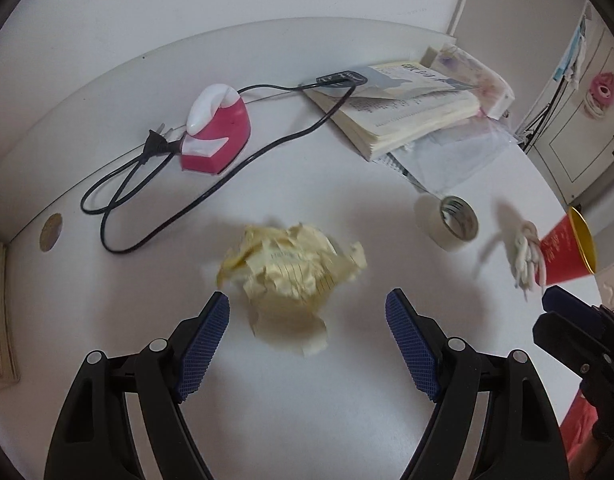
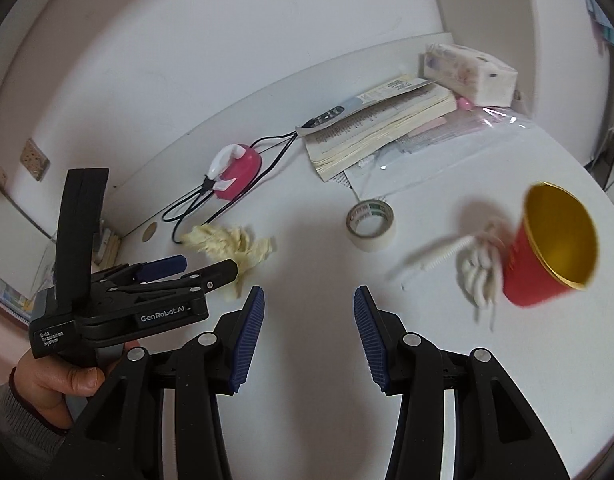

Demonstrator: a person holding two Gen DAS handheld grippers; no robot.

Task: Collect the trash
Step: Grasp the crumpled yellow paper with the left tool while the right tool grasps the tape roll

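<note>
A crumpled yellow paper ball point(image 1: 293, 276) lies on the white table, just ahead of and partly between the jaws of my open left gripper point(image 1: 307, 306). It also shows in the right wrist view point(image 2: 231, 246), with the left gripper point(image 2: 203, 266) beside it. A red paper cup point(image 2: 547, 258) with a gold inside lies tilted at the right, touching a knotted white string bundle point(image 2: 481, 276). Both also show in the left wrist view, the cup point(image 1: 567, 250) and the bundle point(image 1: 521, 250). My right gripper point(image 2: 309, 298) is open and empty, over bare table left of the cup.
A roll of tape point(image 2: 371, 224) sits mid-table. A pink mini iron point(image 1: 217, 134) with a black cord point(image 1: 211, 192) lies at the back left. An open book point(image 1: 403, 108), a tissue pack point(image 2: 473, 72) and plastic bags point(image 2: 459, 152) lie at the back right. The table edge point(image 2: 611, 216) curves at right.
</note>
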